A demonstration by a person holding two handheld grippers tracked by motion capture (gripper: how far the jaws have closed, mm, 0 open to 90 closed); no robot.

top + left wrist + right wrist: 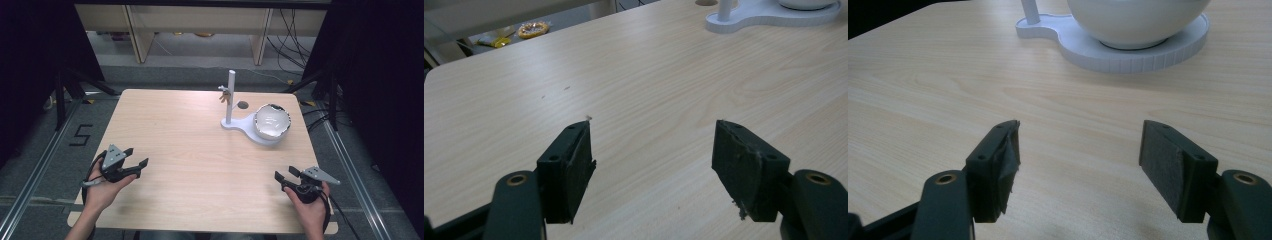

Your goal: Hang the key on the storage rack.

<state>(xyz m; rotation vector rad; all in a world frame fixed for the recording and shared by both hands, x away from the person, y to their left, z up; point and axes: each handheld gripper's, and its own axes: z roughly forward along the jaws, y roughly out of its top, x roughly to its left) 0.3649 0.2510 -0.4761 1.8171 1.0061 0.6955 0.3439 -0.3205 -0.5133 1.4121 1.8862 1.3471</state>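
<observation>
A white bowl (272,121) sits on a white stand base (243,129) at the table's back right, with an upright white post (230,97) that carries a small bunch of keys (224,94). My left gripper (138,157) rests low at the front left, held by a hand, jaws wide open and empty (653,150). At the front right my right gripper (285,174) is also open and empty (1080,150), pointing toward the bowl (1133,20) and its base (1148,55). Both grippers are well apart from the stand.
The light wooden table (190,150) has a small round hole (243,105) near the post. Beyond the far edge stand wooden shelf legs (140,35) and loose cables (292,35). Black frames flank both sides.
</observation>
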